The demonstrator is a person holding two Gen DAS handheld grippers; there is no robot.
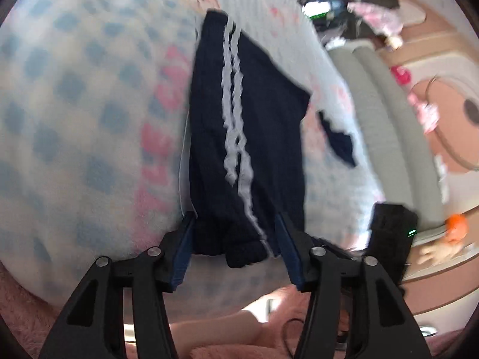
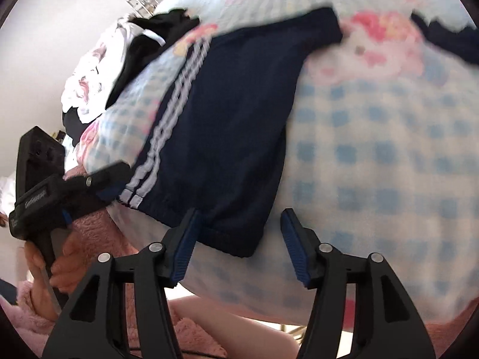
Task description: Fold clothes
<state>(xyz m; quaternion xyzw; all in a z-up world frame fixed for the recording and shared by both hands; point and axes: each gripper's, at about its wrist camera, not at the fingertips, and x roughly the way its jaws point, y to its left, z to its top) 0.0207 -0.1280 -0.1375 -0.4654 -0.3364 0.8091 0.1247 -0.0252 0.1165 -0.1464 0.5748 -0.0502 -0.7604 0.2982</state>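
Navy shorts (image 1: 254, 110) with white side stripes lie flat on a blue-and-white checked blanket (image 1: 74, 119). My left gripper (image 1: 235, 233) is open, and the bunched waistband end with the stripes sits between its blue pads. In the right wrist view the same shorts (image 2: 227, 125) spread away from me. My right gripper (image 2: 239, 230) is open at the other waistband corner, its left pad over the hem. The left gripper (image 2: 110, 185) shows there at the striped corner, held by a hand (image 2: 60, 269). The right gripper's black body (image 1: 392, 233) shows in the left wrist view.
A pile of black and white clothes (image 2: 119, 59) lies at the blanket's far left. Another navy piece (image 2: 449, 39) lies at the far right, also seen as a navy piece (image 1: 341, 140). Pink fleece sleeves (image 2: 95, 233) are close below. Grey cushion edge (image 1: 389, 119) borders the blanket.
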